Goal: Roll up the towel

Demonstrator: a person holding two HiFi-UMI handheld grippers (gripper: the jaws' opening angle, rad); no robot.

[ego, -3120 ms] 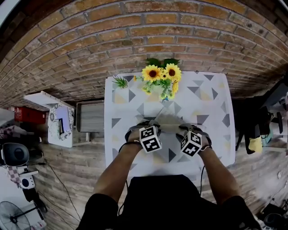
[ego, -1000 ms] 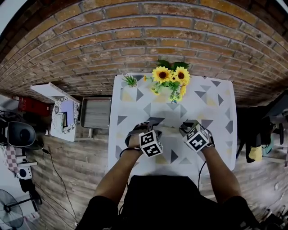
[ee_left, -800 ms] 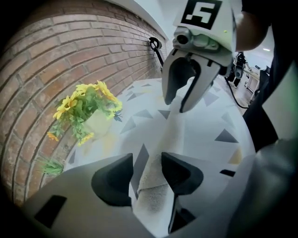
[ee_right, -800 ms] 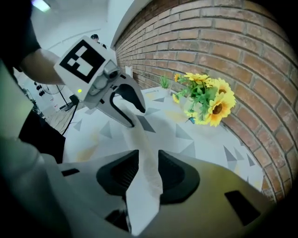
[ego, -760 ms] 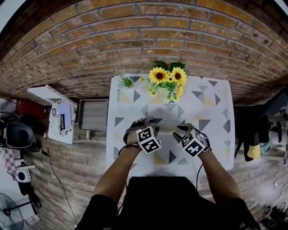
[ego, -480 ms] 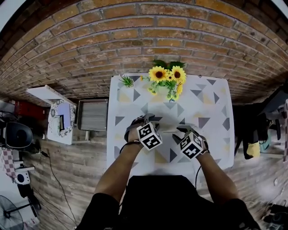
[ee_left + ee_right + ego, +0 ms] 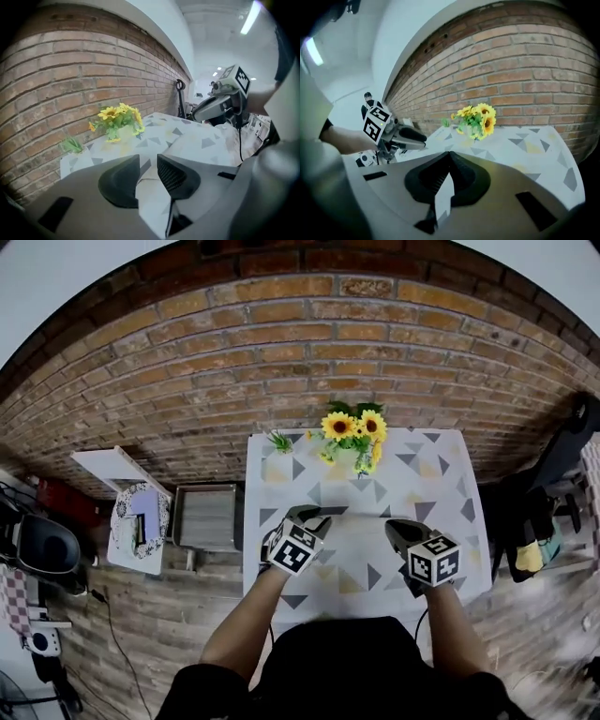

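This looks like a studio or lab corner dressed as a home. A table (image 7: 450,549) in a triangle-patterned cloth stands against a brick wall (image 7: 281,343) on a plank floor (image 7: 159,615), with sunflowers (image 7: 354,427) at its far edge. Left of the table are a cable (image 7: 112,634) and black gear (image 7: 47,545); past its right end, strip lights (image 7: 248,18) line a white ceiling.

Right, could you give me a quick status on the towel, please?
Right gripper shut on towel edge. Left gripper: jaws have just been closing, towel between them. Edge lifted off table. Sunflowers at far edge.
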